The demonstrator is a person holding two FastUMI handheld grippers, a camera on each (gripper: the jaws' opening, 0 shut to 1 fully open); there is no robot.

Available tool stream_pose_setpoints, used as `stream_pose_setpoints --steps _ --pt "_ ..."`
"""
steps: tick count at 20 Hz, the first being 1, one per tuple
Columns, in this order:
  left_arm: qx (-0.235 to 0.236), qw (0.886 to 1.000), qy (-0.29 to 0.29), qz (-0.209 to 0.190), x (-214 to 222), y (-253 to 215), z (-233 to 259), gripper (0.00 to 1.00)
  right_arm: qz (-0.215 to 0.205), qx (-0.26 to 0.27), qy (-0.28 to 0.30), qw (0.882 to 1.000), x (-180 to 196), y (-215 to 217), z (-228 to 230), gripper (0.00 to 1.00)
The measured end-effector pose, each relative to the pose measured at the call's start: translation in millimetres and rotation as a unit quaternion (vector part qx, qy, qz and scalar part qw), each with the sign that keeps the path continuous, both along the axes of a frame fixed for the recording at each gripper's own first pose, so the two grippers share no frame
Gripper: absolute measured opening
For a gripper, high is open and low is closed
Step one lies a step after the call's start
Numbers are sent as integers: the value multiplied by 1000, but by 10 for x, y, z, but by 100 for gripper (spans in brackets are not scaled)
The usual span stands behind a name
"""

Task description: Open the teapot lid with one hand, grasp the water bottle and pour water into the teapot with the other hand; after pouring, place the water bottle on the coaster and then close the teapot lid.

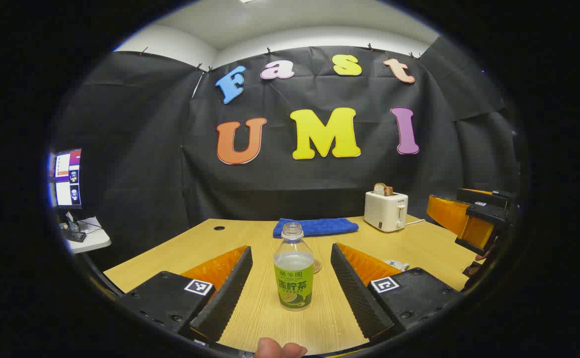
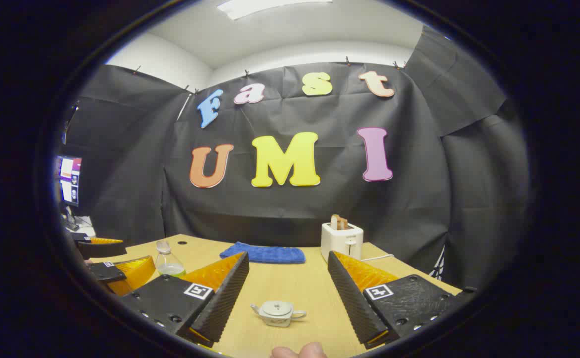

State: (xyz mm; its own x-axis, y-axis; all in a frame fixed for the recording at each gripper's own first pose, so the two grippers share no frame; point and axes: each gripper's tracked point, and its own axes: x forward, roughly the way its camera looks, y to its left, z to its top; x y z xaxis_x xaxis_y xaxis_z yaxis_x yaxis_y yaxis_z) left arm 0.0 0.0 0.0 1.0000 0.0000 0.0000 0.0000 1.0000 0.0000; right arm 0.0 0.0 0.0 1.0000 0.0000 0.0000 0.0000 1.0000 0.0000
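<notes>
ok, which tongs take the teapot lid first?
Right. The right tongs stand open with the teapot, lid on, between them. The left tongs are open around the water bottle.

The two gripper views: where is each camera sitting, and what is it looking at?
Left gripper view: rides the left tongs, open, facing the water bottle between its fingers; a fingertip shows below.
Right gripper view: rides the right tongs, open, facing the teapot, lid on; a fingertip shows below.
Shared: table, blue cloth, toaster, bottle, each other's tongs.
</notes>
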Motion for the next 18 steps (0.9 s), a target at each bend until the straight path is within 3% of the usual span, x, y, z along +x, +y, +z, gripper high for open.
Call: stream_pose_setpoints --steps 18 --pt "-4 1000 8 1 21 25 -51 99 -3 -6 37 999 112 64 -374 95"
